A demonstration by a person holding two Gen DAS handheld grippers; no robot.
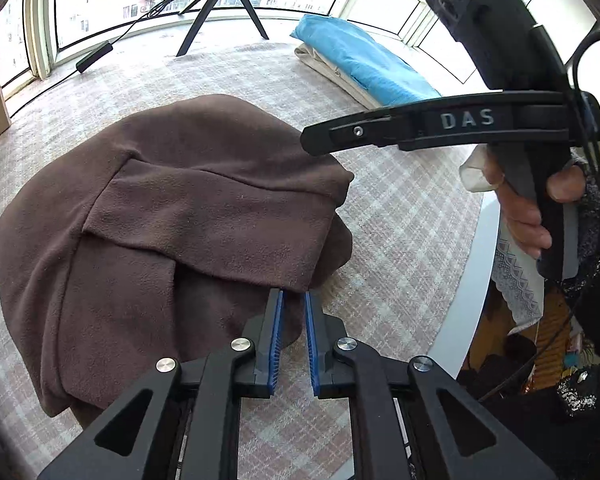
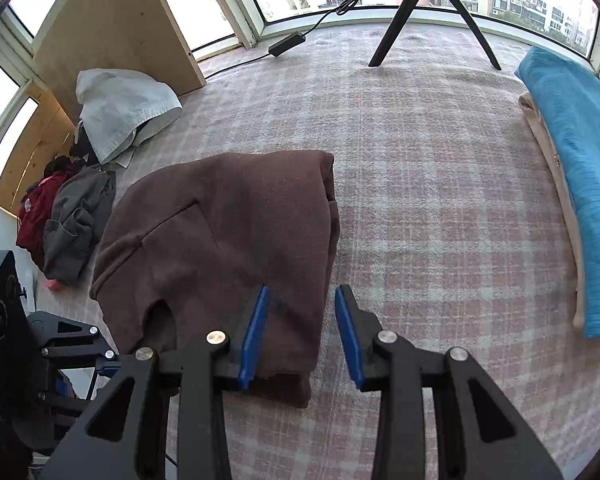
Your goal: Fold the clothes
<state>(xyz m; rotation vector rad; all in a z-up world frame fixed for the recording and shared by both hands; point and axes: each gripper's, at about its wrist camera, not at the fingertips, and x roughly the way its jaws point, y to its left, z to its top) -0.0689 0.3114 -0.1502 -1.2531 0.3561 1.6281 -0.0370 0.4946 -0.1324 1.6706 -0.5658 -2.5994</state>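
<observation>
A brown fleece garment [image 1: 172, 216] lies folded in layers on the pink checked blanket [image 1: 400, 240]. My left gripper [image 1: 294, 294] hovers at its near right corner, blue pads a narrow gap apart with nothing pressed between them. In the right wrist view the same garment [image 2: 220, 240] lies ahead. My right gripper [image 2: 302, 292] stands open over its near right edge, with cloth and blanket showing in the gap. From the left wrist view, a hand [image 1: 520, 216] holds the right gripper [image 1: 312, 142] above the garment's right side.
A black tripod [image 2: 432, 12] and a cable with its adapter [image 2: 286, 44] stand at the back by the windows. A blue folded cloth [image 2: 572, 168] on a beige one lies at the right. White, grey and red clothes [image 2: 84, 208] are piled at the left beside a wooden board [image 2: 112, 28].
</observation>
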